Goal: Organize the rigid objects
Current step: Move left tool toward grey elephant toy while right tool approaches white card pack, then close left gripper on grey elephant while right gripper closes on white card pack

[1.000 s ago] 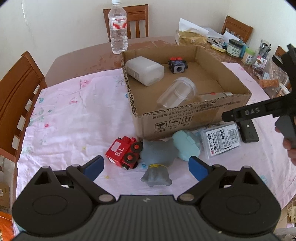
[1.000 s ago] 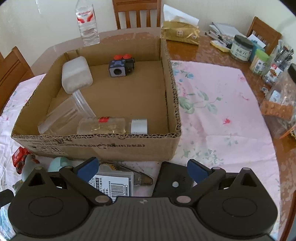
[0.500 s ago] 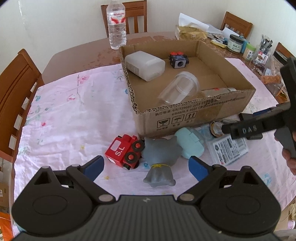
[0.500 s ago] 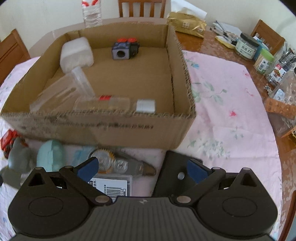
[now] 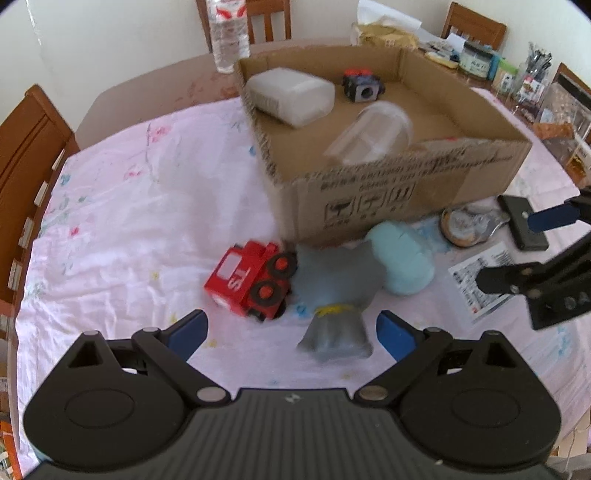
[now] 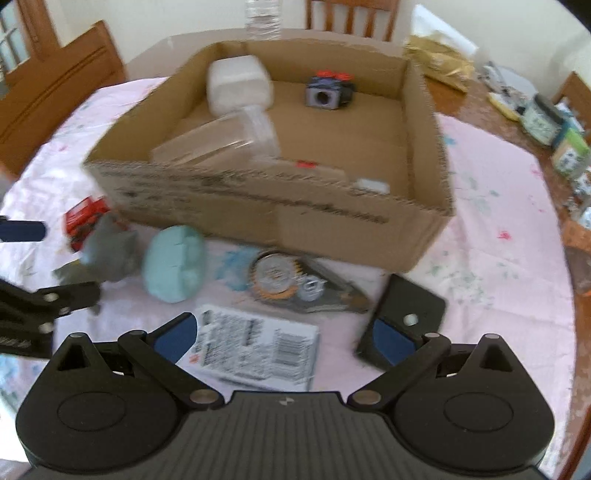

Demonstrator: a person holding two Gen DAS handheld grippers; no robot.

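A cardboard box [image 5: 388, 192] [image 6: 280, 218] holds a white container [image 5: 290, 96], a dark cube toy [image 5: 361, 86], a clear cup [image 5: 373, 138] and a clear bottle [image 6: 332, 173]. In front of it lie a red toy train [image 5: 251, 282], a grey elephant toy [image 5: 334, 291], a light blue case [image 5: 402, 254] [image 6: 173, 267], a tape dispenser [image 6: 295, 286], a clear labelled box [image 6: 255, 345] and a black flat block [image 6: 402, 321]. My left gripper [image 5: 291, 330] is open just short of the train and elephant. My right gripper [image 6: 282, 338] is open above the labelled box.
A pink floral cloth [image 5: 140, 206] covers the wooden table. A water bottle [image 5: 227, 35] stands behind the box. Jars, pens and packets [image 5: 517, 77] crowd the far right. Wooden chairs [image 5: 26, 147] stand around the table.
My left gripper has moved closer to the train and elephant. My right gripper has pulled back and swung left, from over the black block to over the labelled box. Both stay open.
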